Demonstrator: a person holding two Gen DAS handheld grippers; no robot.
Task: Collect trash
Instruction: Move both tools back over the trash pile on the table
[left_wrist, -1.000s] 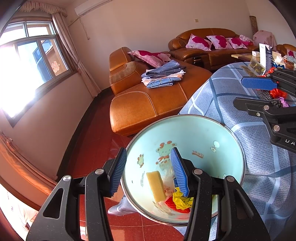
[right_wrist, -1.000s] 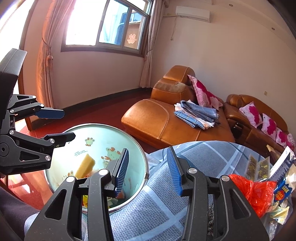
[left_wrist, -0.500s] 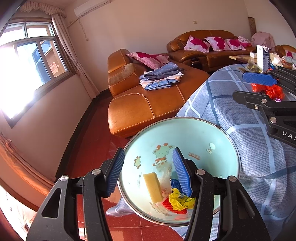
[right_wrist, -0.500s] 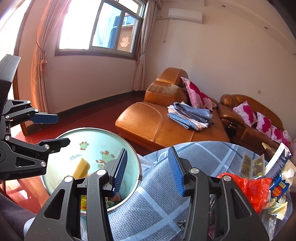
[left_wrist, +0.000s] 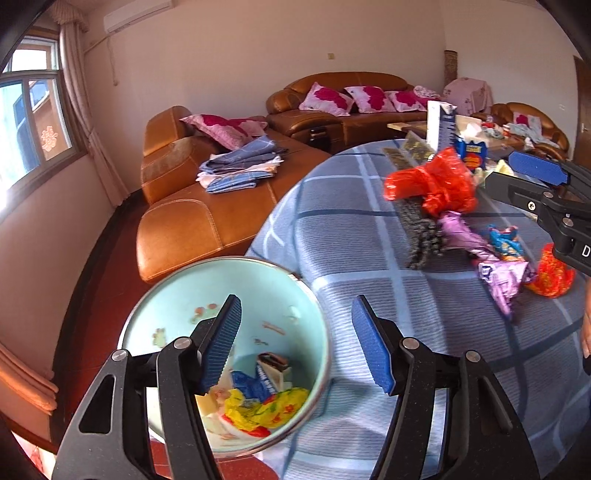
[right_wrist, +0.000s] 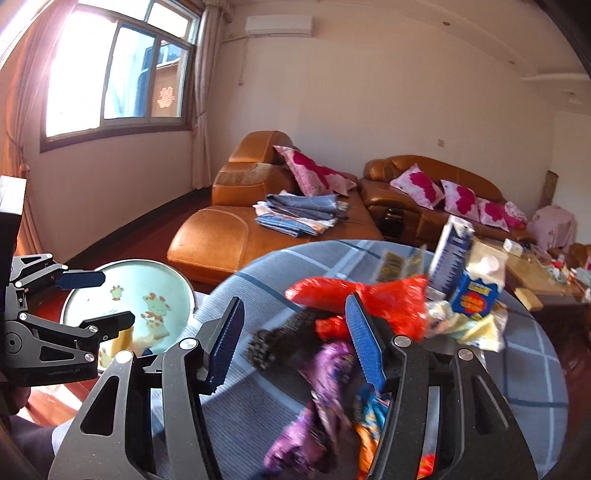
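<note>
At the edge of a table under blue checked cloth, midway through a trash round: wrappers heaped in the pale-blue basin just off the table's rim, more litter waiting on the cloth, including a red plastic bag, a purple wrapper, a dark bundle and an orange-red scrap.

Likely trouble from here: thin, crinkly film slipping out of ribbed pads on the way across and landing on the red floor beside the basin; two overlapping pieces coming up together, one dropping off midway; a tug on the red bag toppling the upright blue-and-white carton close behind it. Also possible: a knock from the left gripper against the basin rim, tipping the collected load.

Pose: left gripper angled down, one finger over the basin and the other over the cloth, jaws just opened wider, nothing between them. Right gripper tilted down over the heap, jaws likewise just opened wider, purple wrapper lying below the gap but not pinched, no pad on it as far as can be told through the blur.
</note>
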